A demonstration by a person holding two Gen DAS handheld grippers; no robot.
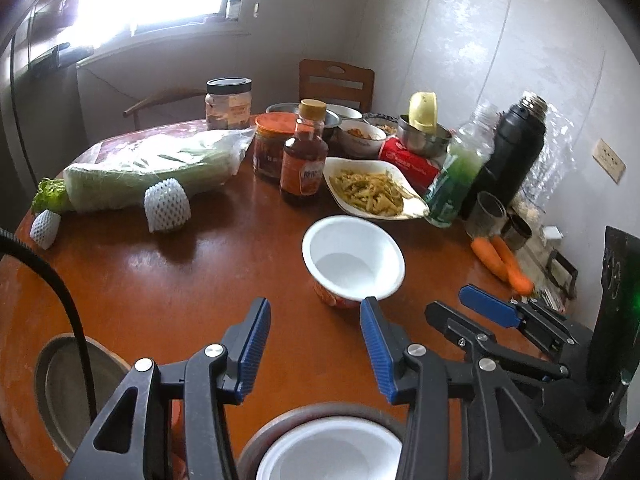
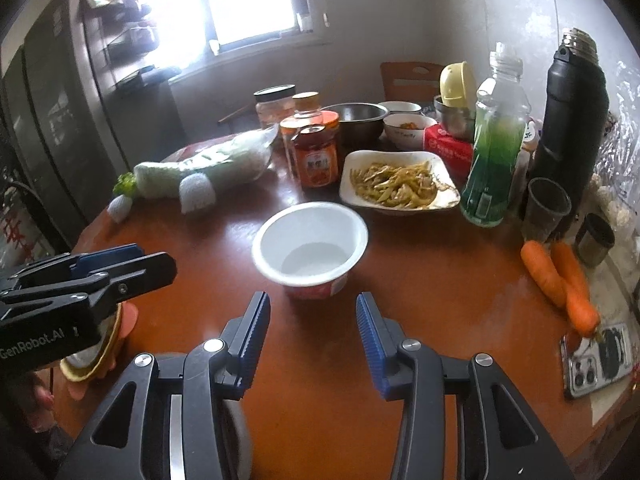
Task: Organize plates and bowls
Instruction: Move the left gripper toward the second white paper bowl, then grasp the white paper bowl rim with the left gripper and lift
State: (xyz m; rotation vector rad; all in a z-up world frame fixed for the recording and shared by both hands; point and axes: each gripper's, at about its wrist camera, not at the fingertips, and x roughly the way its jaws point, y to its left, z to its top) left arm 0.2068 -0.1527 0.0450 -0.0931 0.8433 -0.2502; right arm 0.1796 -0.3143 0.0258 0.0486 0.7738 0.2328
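A white paper bowl with a red outside [image 1: 352, 261] stands empty in the middle of the round brown table [image 1: 180, 280]; it also shows in the right wrist view [image 2: 310, 246]. My left gripper [image 1: 316, 344] is open and empty, just short of that bowl. Below it, at the near table edge, a second white bowl [image 1: 330, 454] sits in a brown dish. A grey plate [image 1: 68, 388] lies at the near left. My right gripper [image 2: 312, 340] is open and empty, facing the bowl; it also shows in the left wrist view [image 1: 464, 312].
A white dish of yellow food [image 1: 372, 190] lies behind the bowl. Jars, a sauce bottle [image 1: 303, 160], steel bowls, a green bottle [image 1: 460, 172] and a black thermos [image 1: 508, 156] crowd the back. Bagged cabbage [image 1: 152, 168] lies left. Carrots [image 2: 560, 280] and a phone [image 2: 598, 360] lie right.
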